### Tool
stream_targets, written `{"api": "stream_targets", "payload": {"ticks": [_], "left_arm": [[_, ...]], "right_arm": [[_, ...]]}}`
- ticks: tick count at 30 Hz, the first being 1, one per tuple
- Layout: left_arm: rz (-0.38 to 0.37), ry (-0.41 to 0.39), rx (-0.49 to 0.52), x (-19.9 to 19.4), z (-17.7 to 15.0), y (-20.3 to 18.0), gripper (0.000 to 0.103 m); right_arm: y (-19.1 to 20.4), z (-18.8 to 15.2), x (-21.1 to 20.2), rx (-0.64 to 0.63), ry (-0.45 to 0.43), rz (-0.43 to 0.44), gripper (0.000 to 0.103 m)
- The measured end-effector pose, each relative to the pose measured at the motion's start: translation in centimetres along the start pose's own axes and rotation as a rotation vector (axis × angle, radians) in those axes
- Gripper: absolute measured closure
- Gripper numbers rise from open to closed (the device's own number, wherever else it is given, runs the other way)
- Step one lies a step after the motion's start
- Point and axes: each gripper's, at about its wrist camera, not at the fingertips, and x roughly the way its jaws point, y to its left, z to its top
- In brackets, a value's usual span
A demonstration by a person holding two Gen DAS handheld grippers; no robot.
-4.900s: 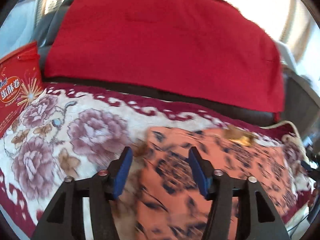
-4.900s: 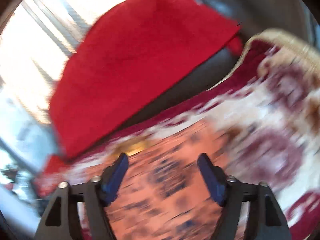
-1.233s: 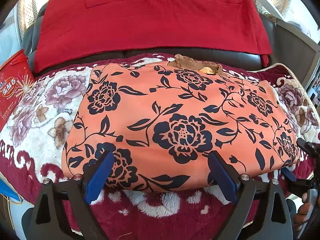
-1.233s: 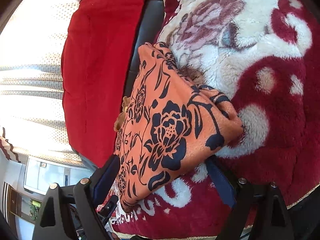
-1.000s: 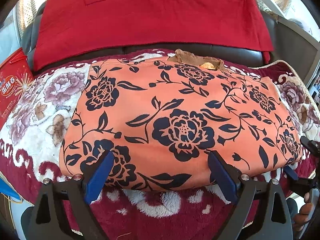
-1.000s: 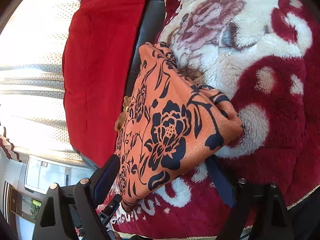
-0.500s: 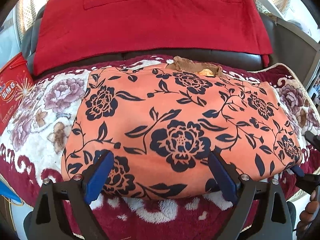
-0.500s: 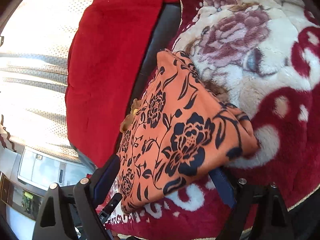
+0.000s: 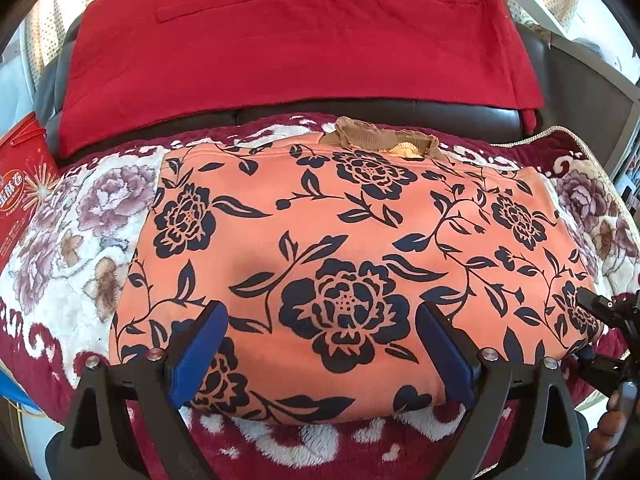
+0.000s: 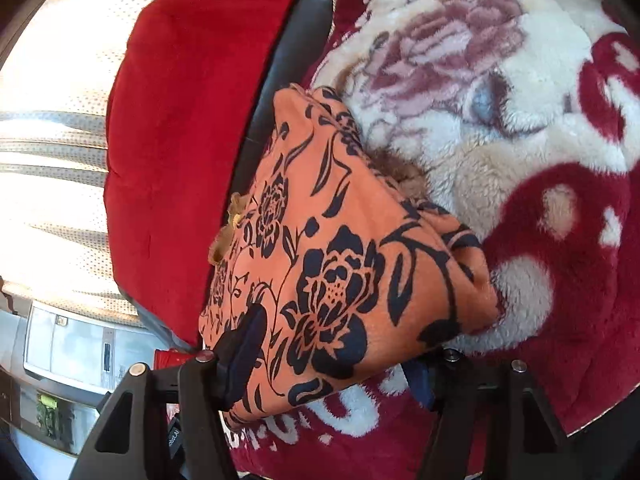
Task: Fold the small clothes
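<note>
The left tongs [image 9: 320,344] gaped over the garment [image 9: 344,248]; the right tongs [image 10: 336,352] straddled its corner (apparently unclamped) for folding.

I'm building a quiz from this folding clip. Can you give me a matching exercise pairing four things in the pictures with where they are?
Things:
1. orange garment with black flowers
2. plain red cloth
3. red printed box
4. brown ribbed collar

Places:
A. at the far edge of the garment
B. at the left edge of the left wrist view
C. flat on the plush flowered blanket
D. draped over the dark sofa backrest

Pairs: 1-C, 2-D, 3-B, 4-A
</note>
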Motion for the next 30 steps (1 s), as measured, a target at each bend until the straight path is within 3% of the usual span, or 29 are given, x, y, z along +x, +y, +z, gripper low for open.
{"api": "stream_targets", "payload": {"ticks": [3,5,7,15,17,21,24,28,30], "left_arm": [[0.002,0.007,0.003,0.4,0.0,-0.1,0.007],[0.000,0.010,0.002,0.6,0.1,-0.2,0.007],[0.000,0.007,0.001,0.5,0.1,-0.2,0.007],[0.000,0.010,0.001,1.1,0.5,-0.1,0.007],[-0.002,0.010,-0.001,1.1,0.5,0.0,0.007],[-0.002,-0.009,0.003,0.8,0.7,0.1,0.007],[0.004,-0.004,0.005,1.2,0.8,0.3,0.007],[0.048,0.080,0.038,3.8,0.2,0.3,0.007],[0.038,0.061,0.027,3.5,0.0,0.6,0.007]], "right_arm": [[0.0,-0.1,0.0,-0.019,-0.002,-0.007,0.038],[0.2,-0.1,0.1,-0.027,-0.001,-0.036,0.062],[0.0,-0.1,0.5,-0.023,0.001,-0.057,0.068],[0.5,-0.2,0.2,-0.029,-0.003,-0.070,0.064],[0.3,-0.1,0.3,-0.011,0.000,-0.044,0.044],[1.0,-0.1,0.6,-0.035,-0.002,-0.054,0.043],[0.7,-0.1,0.8,-0.041,0.001,-0.094,0.068],[0.2,0.0,0.8,-0.032,0.002,-0.101,0.074],[0.5,0.0,0.8,-0.041,0.002,-0.115,0.074]]}}
